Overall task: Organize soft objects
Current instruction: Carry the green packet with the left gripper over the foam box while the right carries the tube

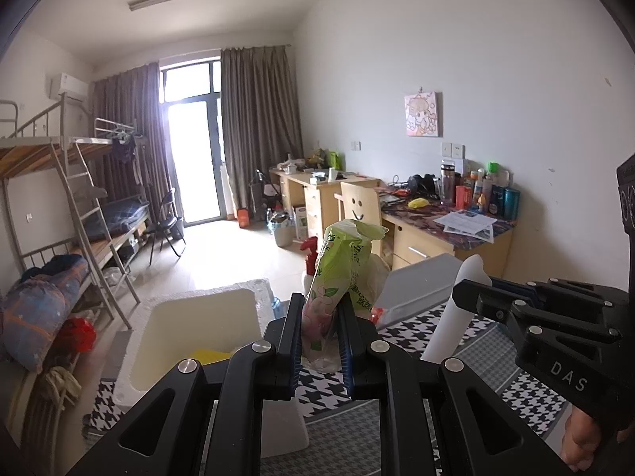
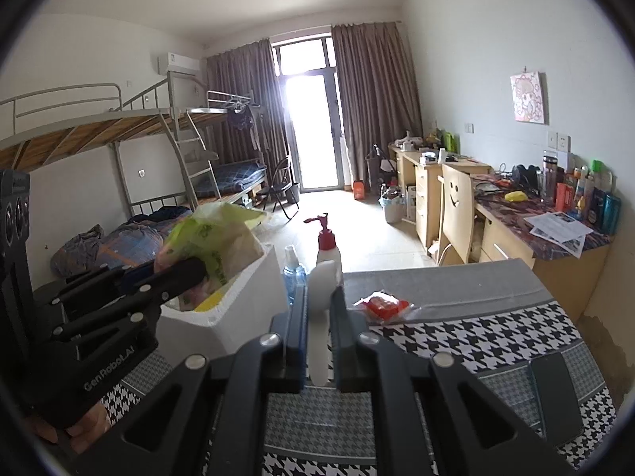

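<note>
Green plastic bag is light, crinkly, slippery, so I keep my left gripper clamped low on its bunched neck, above the foam box at the table's left edge. Right gripper clamped on a soft white tube, near the table's middle.

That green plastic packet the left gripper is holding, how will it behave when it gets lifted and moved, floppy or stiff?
Probably floppy: the green packet is crumpled film, and its top slumps above the left gripper. Likely light, since a narrow pinch holds it up. It may slip or sag, being glossy plastic.
</note>
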